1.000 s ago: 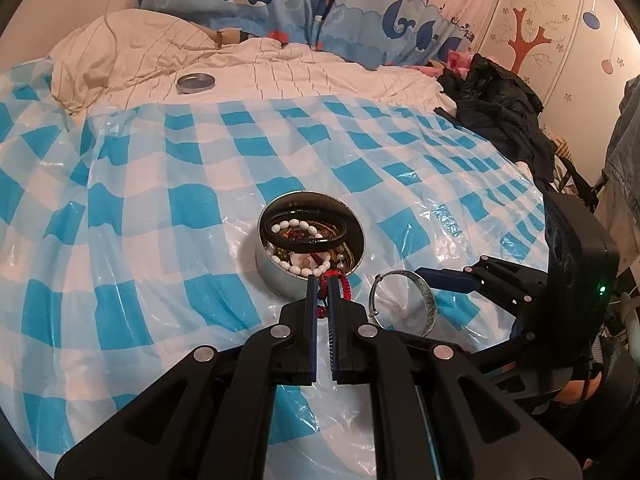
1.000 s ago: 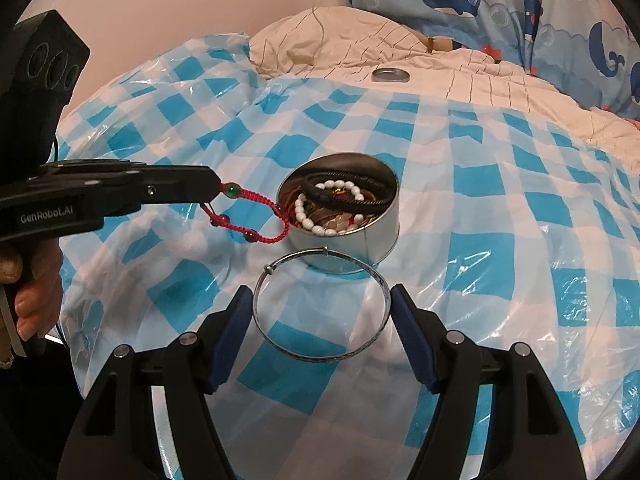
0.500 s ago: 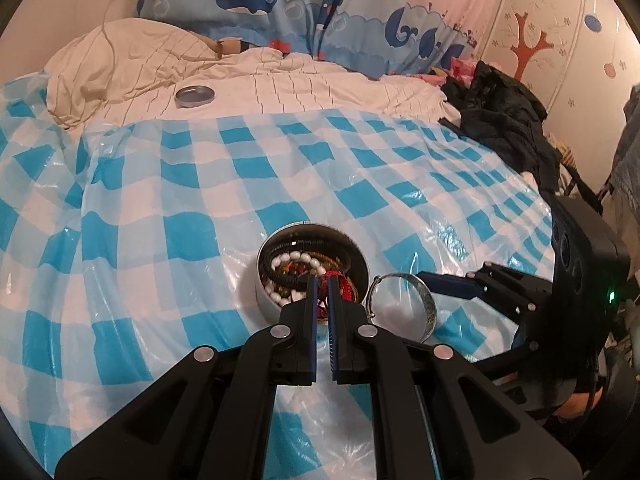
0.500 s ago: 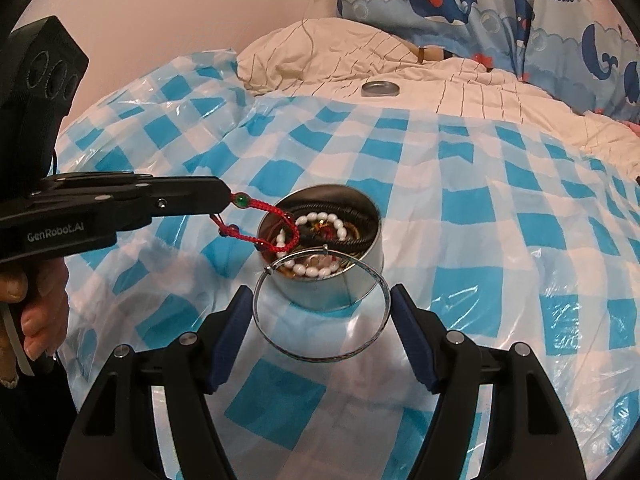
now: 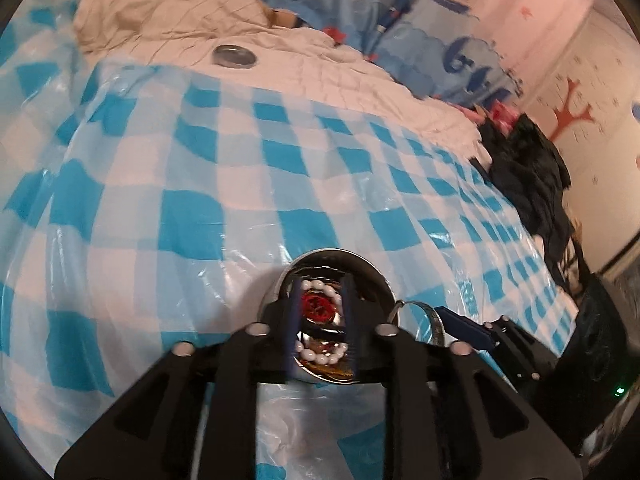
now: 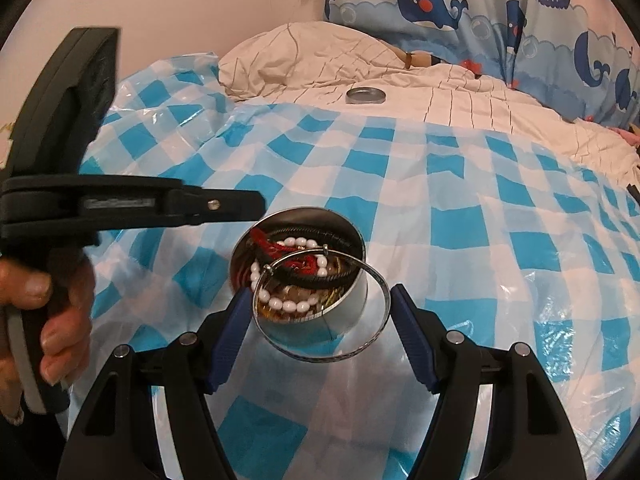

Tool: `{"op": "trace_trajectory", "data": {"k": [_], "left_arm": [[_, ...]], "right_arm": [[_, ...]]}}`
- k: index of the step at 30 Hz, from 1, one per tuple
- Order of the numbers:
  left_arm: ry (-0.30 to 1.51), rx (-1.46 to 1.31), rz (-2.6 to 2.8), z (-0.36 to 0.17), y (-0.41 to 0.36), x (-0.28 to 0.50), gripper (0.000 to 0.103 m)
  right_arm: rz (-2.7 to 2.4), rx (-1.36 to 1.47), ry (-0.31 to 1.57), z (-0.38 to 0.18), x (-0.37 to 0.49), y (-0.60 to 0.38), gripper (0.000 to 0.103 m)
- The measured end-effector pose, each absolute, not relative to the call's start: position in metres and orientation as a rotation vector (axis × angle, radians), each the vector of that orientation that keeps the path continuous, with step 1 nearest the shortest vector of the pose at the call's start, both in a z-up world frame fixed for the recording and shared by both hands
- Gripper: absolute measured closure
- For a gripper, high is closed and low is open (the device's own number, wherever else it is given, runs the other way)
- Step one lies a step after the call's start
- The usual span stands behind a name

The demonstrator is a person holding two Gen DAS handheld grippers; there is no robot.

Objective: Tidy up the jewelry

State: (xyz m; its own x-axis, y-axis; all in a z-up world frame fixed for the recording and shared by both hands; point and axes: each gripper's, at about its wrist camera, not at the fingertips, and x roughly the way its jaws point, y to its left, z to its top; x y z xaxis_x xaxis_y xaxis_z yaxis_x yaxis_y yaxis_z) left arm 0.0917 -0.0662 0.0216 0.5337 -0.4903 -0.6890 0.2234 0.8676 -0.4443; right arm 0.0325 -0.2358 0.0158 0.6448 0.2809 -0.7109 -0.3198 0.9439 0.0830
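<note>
A round metal tin (image 6: pixel 352 316) (image 5: pixel 376 272) sits on the blue-checked plastic sheet, holding white bead strands (image 6: pixel 288 304), a black cord bracelet (image 6: pixel 320 278) and the red cord bracelet (image 5: pixel 318 306) (image 6: pixel 276 246). My left gripper (image 5: pixel 320 312) hovers over the tin with its jaws apart and nothing between them; it also shows in the right wrist view (image 6: pixel 256 204). My right gripper (image 6: pixel 320 304) is shut on a silver bangle (image 6: pixel 376 280) and holds it just above the tin's near rim. The bangle's edge shows in the left wrist view (image 5: pixel 424 308).
The tin's lid (image 6: pixel 366 96) (image 5: pixel 234 56) lies on the cream quilt at the far side. Whale-print bedding (image 6: pixel 480 12) lies behind. Dark clothing (image 5: pixel 528 176) is piled at the bed's right edge. The plastic sheet (image 6: pixel 480 208) covers the bed around the tin.
My left gripper moved over the tin and opened, letting the red cord bracelet drop into it. My right gripper brought the silver bangle closer over the tin.
</note>
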Motion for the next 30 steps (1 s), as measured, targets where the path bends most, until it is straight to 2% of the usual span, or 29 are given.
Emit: {"op": "trace_trajectory", "data": {"k": [2,7,10,12,14,17,23,27,30], "left_arm": [[0.888,-0.334,-0.407,0.026,-0.058,0.089,0.066],[0.861,-0.346,-0.373,0.036,-0.042,0.080,0.055],[0.867,-0.323,-0.353,0.037,-0.039,0.075,0.044],[0.868,-0.294,-0.333,0.039,-0.039,0.071,0.036],[0.864,-0.273,-0.315,0.042,-0.040,0.068,0.026],[0.837,-0.208,-0.267,0.048,-0.041,0.058,0.018],[0.813,-0.095,-0.191,0.049,-0.044,0.030,0.012],[0.831,-0.042,-0.145,0.038,-0.043,-0.001,0.008],[0.820,-0.017,-0.122,0.032,-0.044,-0.024,0.008]], "right_arm": [[0.351,-0.038,0.805,0.014,0.040,-0.232,0.035],[0.351,-0.040,0.801,0.010,0.063,-0.215,0.034],[0.321,-0.075,0.811,0.008,0.073,-0.209,0.032],[0.315,-0.070,0.804,0.014,0.064,-0.213,0.030],[0.297,-0.087,0.782,0.018,0.046,-0.221,0.022],[0.268,-0.104,0.782,0.017,0.011,-0.240,0.020],[0.172,0.001,0.859,0.000,-0.052,-0.284,0.019],[0.121,0.051,0.799,0.003,-0.083,-0.284,0.012],[0.091,0.030,0.760,0.002,-0.090,-0.274,0.010]]}}
